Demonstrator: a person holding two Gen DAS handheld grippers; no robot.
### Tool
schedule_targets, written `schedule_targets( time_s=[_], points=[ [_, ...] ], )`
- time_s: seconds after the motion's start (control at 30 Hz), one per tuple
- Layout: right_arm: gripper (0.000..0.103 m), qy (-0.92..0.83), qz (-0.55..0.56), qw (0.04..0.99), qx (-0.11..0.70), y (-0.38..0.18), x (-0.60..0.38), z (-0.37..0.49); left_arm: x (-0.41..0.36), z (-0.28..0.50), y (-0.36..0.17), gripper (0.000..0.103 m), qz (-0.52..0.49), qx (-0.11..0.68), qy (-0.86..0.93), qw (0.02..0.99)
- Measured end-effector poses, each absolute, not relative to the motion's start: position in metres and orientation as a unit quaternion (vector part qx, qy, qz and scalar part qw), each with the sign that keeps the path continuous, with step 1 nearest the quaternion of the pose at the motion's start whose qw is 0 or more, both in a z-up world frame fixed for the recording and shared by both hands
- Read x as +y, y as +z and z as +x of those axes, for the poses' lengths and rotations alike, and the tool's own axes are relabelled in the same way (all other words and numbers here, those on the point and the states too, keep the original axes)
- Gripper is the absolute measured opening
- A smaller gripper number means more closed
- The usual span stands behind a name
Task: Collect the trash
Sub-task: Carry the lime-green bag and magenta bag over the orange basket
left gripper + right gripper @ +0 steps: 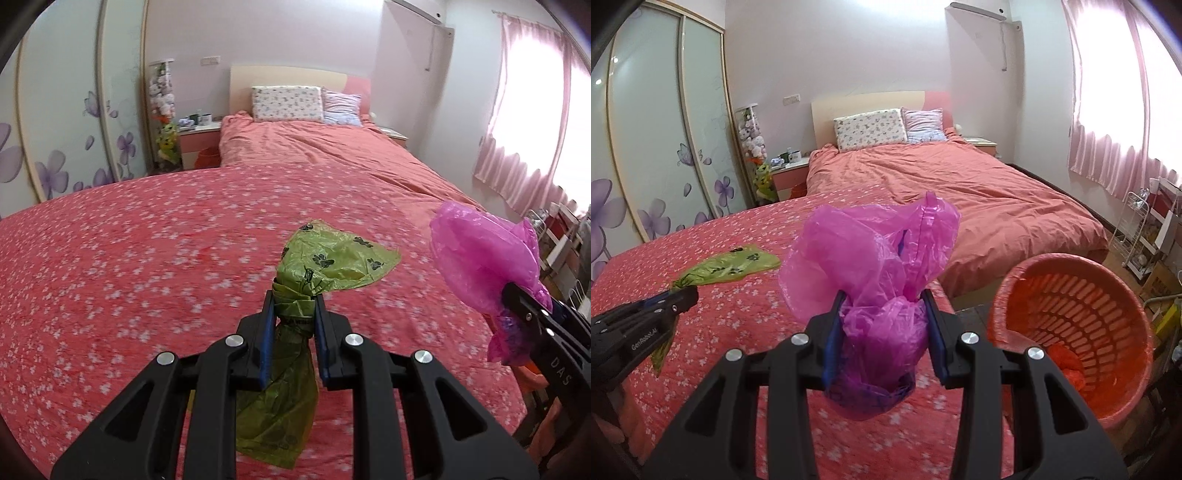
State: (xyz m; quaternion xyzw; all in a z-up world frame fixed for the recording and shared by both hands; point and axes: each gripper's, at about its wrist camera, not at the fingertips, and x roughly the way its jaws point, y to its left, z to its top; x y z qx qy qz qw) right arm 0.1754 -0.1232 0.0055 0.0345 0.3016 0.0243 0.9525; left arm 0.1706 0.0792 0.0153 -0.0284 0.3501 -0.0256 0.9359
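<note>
My left gripper (294, 299) is shut on a crumpled green plastic bag (332, 258) with black paw prints, held above the flowered red bedspread (147, 240). The same green bag (731, 266) and left gripper (689, 291) show at the left of the right wrist view. My right gripper (884, 295) is shut on a bunched pink plastic bag (868, 251); that pink bag (484, 254) and right gripper (517, 295) appear at the right edge of the left wrist view. An orange slotted basket (1108, 302) stands just right of the right gripper, with something orange-red inside.
Beyond the flowered bedspread lies a bed with a plain coral duvet (960, 192) and two pillows (871, 129). A wardrobe with purple flower doors (665, 147) lines the left wall. A bedside table (790, 170), pink curtains (1115, 110) and a wire rack (1137, 229) stand around.
</note>
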Motion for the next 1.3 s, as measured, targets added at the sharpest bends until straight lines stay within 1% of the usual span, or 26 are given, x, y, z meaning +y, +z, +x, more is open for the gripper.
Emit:
schedule_targets(
  time_s=[0.57,1.3],
  points=[
    [0.039,-0.018,0.052,0.955,0.292,0.001,-0.179,0.156,0.019,0.167,0.009,0.019,-0.014,0.351,-0.08,0.933],
    [0.04,-0.119,0.105,0.948,0.276,-0.007,-0.283,0.131,-0.081,0.169,0.006,0.019,-0.036,0.358,-0.174,0.917]
  ],
)
